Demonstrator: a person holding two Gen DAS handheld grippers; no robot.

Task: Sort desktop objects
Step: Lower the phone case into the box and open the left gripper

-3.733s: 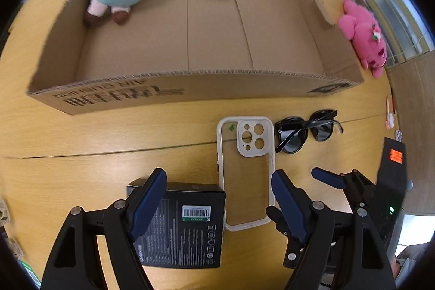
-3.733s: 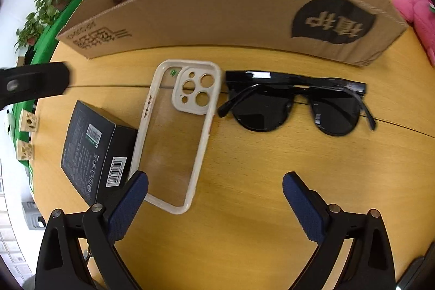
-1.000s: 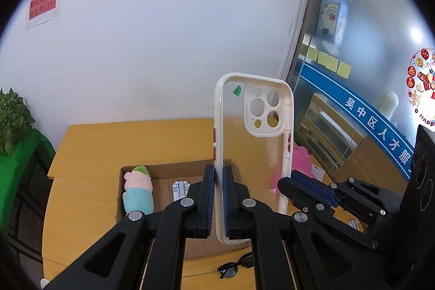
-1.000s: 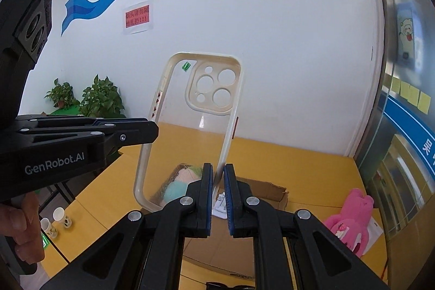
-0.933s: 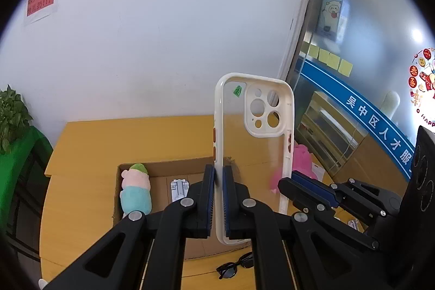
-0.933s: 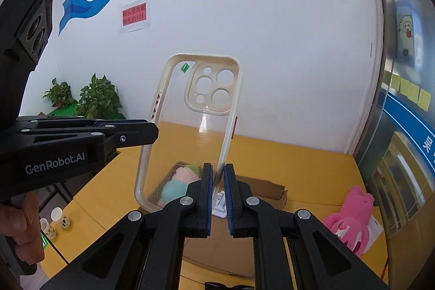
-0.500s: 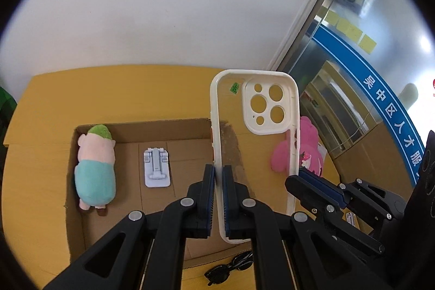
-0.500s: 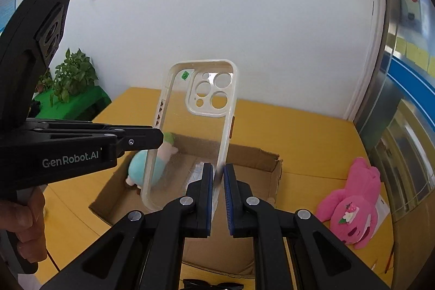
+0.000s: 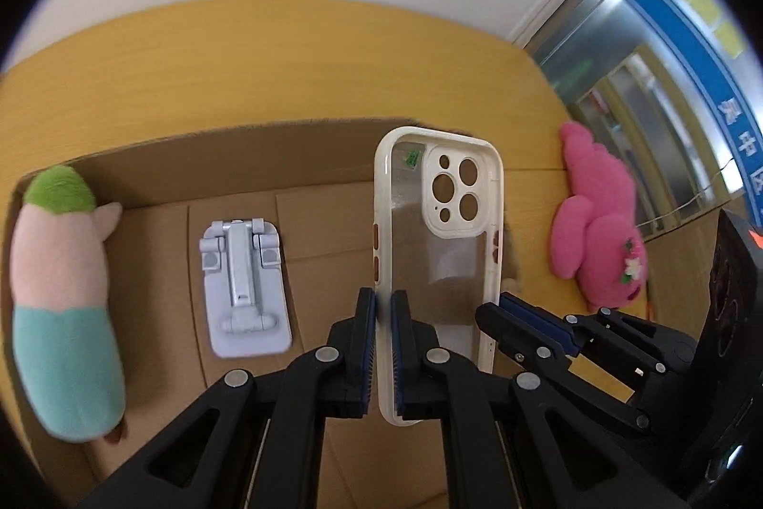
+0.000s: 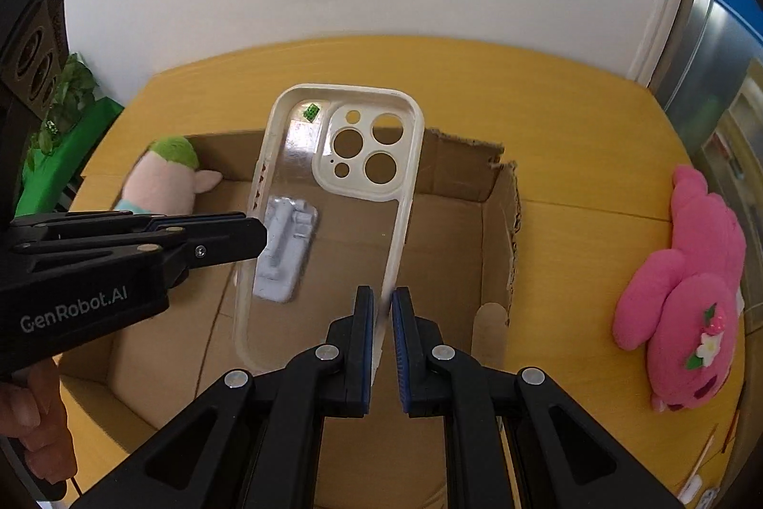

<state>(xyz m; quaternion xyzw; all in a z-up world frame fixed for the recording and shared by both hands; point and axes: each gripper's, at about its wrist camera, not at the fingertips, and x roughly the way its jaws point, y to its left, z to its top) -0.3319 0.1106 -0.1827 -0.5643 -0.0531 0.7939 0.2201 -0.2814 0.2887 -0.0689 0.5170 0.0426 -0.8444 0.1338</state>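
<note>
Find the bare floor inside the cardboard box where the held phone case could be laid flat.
Bare floor lies between the grey phone stand and the cardboard box's right wall, under the phone case. The left is crowded: the plush toy and stand fill it.

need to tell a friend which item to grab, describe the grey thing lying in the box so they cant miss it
Look into the open brown cardboard box on the yellow wooden table. On its floor, right of the pink-and-teal plush toy, lies a flat pale grey plastic folding phone stand. It is the only hard, hinged item lying there.
</note>
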